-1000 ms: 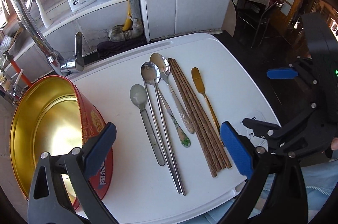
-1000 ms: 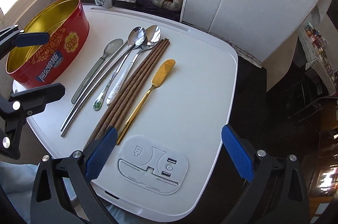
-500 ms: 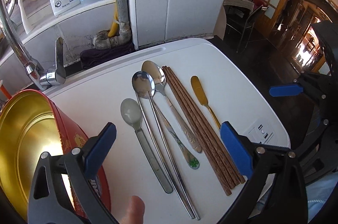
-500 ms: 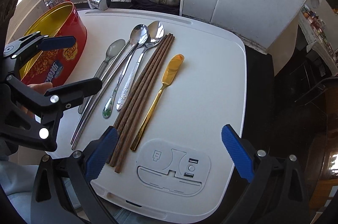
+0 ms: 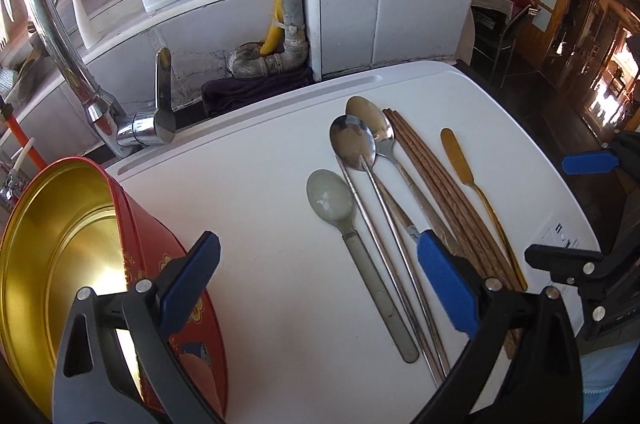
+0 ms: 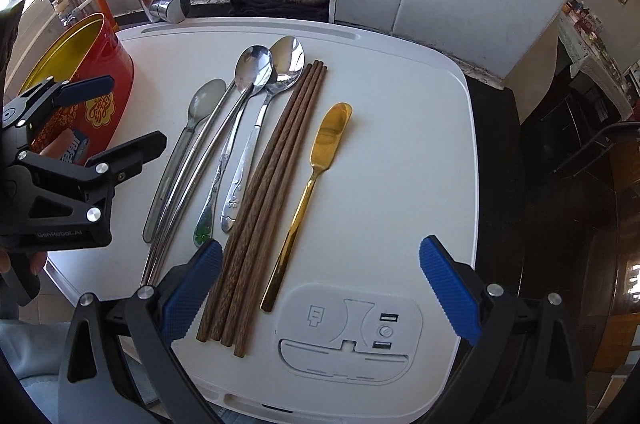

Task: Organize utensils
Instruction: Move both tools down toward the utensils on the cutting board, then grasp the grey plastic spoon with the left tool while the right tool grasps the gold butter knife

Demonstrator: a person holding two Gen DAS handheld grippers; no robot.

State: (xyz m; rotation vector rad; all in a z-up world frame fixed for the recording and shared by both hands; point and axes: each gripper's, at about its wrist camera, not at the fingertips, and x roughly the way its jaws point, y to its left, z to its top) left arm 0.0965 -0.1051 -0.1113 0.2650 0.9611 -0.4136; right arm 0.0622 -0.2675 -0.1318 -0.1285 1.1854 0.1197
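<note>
We hold both grippers empty, fingers apart: the left gripper (image 5: 316,274) over the spoons (image 5: 352,148), the right gripper (image 6: 320,282) over the chopsticks (image 6: 268,192) and gold knife (image 6: 312,180) on the white bench (image 6: 420,144). Further left stands a red tin (image 5: 60,256).

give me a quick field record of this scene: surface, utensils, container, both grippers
surface: white board beside a faucet
utensils: four spoons, wooden chopsticks, gold knife, lying side by side on the board
container: red tin with gold inside, at the board's left edge, no utensils visible inside
left gripper: open, holding nothing
right gripper: open, holding nothing, above the chopstick and knife handle ends
</note>
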